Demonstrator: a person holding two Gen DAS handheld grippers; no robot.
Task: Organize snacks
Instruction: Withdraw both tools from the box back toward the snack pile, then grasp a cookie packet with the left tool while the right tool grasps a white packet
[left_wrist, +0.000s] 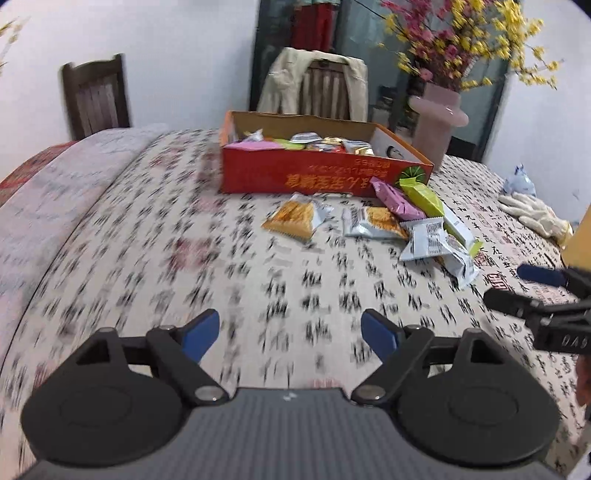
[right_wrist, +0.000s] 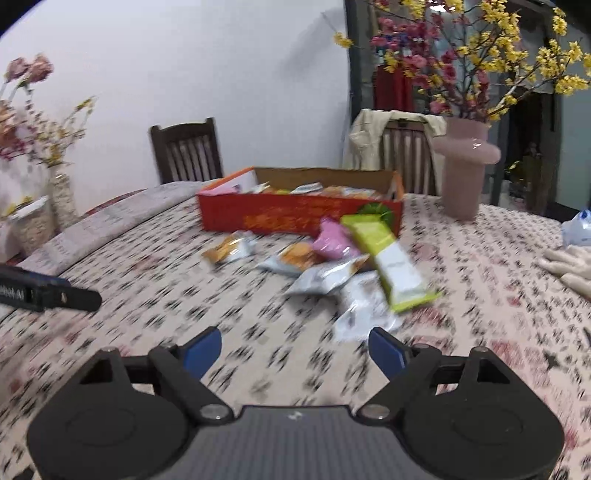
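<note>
Bare tablecloth (left_wrist: 166, 258) lies open ahead of both grippers up to the loose snack packets (left_wrist: 406, 225). Behind these the red box (left_wrist: 325, 173) blocks the way. A pink vase (right_wrist: 463, 170) stands right of the box, gloves (left_wrist: 535, 216) farther right.

Red box (left_wrist: 280, 177), calligraphy-print tablecloth (left_wrist: 147, 258)

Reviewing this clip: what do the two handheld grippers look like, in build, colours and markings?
Both match: the left gripper and right gripper have a grey ribbed body, two round black discs, black linkage arms with silver pivot bolts, and blue fingertip pads. Small white lettering, too blurred to read, marks each gripper's side in the other's view. No cables or sleeves are visible.
</note>
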